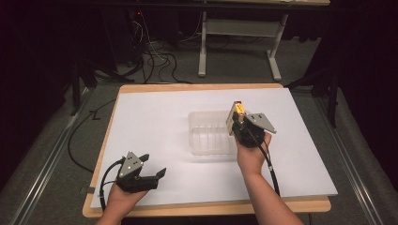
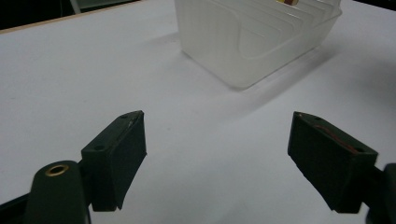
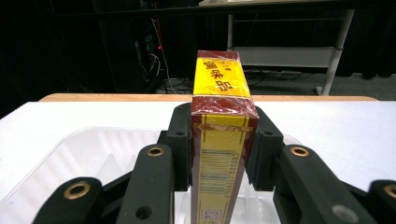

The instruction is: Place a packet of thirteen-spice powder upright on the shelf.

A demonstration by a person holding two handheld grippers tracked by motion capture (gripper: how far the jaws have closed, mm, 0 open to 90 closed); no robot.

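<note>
The right tongs (image 1: 240,123) squeeze a red and yellow box (image 3: 219,140) between their two black jaws and hold it up over the right end of the clear plastic bin (image 1: 211,133), which sits near the middle of the white table (image 1: 155,122). The left tongs (image 1: 152,166) hang low over the table at about 7 o'clock from the bin, well apart from it, with their jaws wide apart and nothing between them.
</note>
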